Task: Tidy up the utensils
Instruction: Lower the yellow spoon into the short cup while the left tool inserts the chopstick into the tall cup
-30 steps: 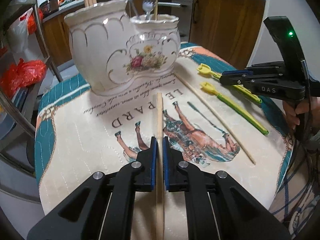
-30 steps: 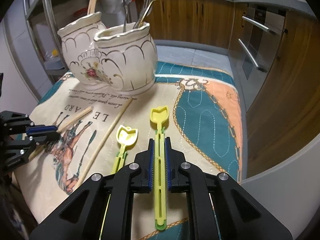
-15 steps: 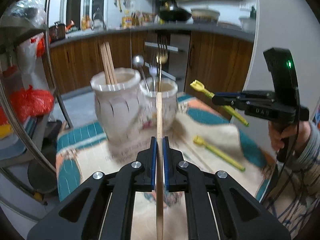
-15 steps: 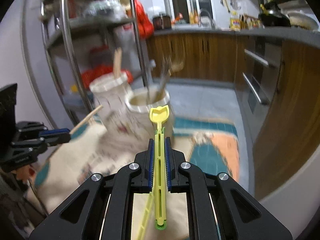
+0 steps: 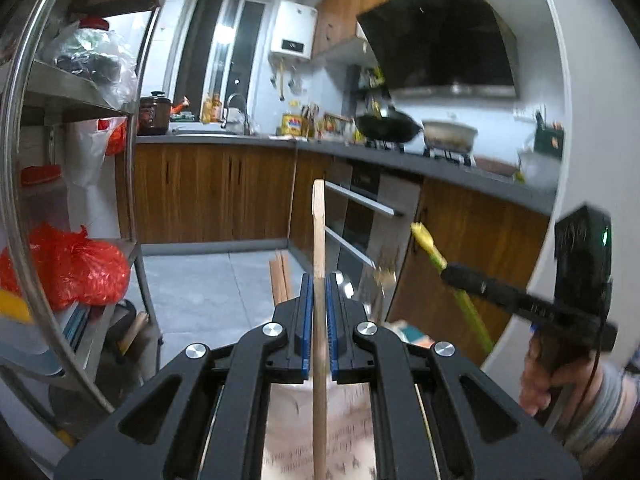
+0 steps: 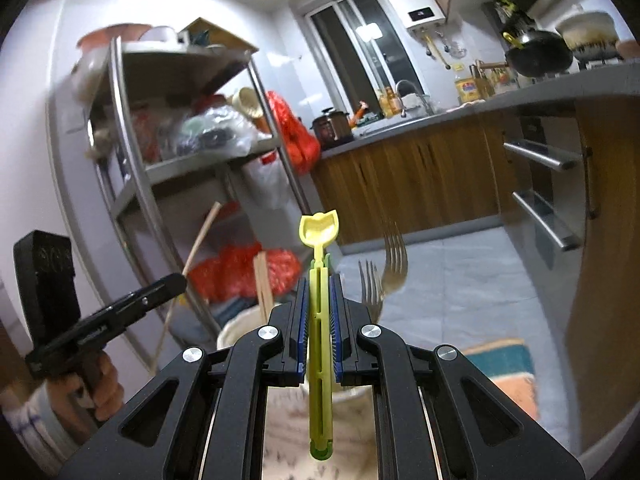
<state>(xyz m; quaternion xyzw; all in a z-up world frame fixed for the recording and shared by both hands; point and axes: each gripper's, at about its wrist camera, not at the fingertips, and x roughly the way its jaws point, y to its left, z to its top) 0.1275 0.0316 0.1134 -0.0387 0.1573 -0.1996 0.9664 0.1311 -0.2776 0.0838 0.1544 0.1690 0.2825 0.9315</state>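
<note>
My left gripper (image 5: 319, 280) is shut on a wooden chopstick (image 5: 319, 240) that sticks up and forward between the blue pads. My right gripper (image 6: 319, 280) is shut on a yellow-green plastic utensil (image 6: 319, 232), its scoop end pointing up. Both are lifted high above the table. The white ceramic holder (image 6: 240, 326) shows only as a rim behind the right fingers, with chopsticks (image 6: 263, 280) and forks (image 6: 394, 258) standing in it. In the left wrist view the right gripper (image 5: 452, 270) holds the yellow utensil (image 5: 428, 242) at right.
A metal shelf rack (image 6: 132, 168) with bags stands at left, red bags (image 5: 68, 268) on its lower shelf. Wooden kitchen cabinets (image 5: 208, 196) and a counter run behind. The patterned tablecloth (image 6: 504, 364) shows below. A hand (image 6: 104, 384) grips the left tool.
Both grippers have risen and tilted up from the tablecloth, carrying the chopstick and the yellow utensil. The holder has dropped to the bottom of both views.
</note>
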